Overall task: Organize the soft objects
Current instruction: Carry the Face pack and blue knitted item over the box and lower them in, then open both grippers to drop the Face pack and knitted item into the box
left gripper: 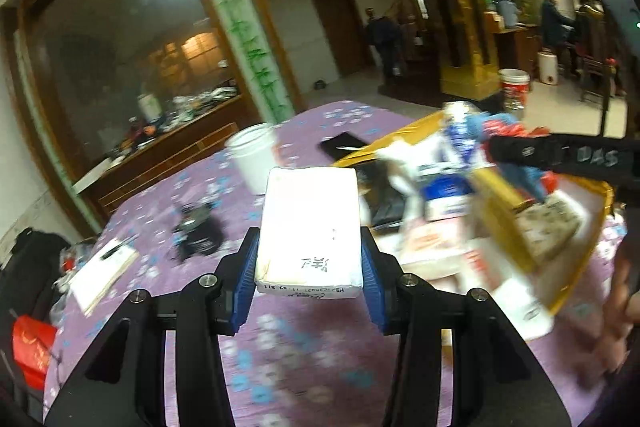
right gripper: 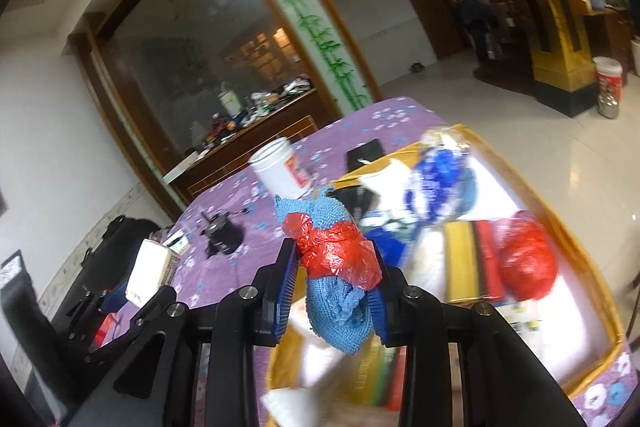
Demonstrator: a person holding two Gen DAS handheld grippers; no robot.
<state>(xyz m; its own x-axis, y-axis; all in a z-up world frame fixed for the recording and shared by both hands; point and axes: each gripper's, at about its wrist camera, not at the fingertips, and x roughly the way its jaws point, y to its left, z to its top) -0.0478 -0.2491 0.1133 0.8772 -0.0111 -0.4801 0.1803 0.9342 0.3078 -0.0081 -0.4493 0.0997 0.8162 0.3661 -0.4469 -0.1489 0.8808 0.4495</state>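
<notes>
Each wrist camera looks forward and downward along its own hand-held gripper, close over the worktop (left gripper: 304, 359), both sharing the white jar (left gripper: 256, 157) and yellow box (right gripper: 600, 291).

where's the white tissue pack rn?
The white tissue pack is clamped between the left gripper's jaws, centre of the left wrist view, above the purple tablecloth, with the white cup beyond it and the yellow box to its right.
</notes>
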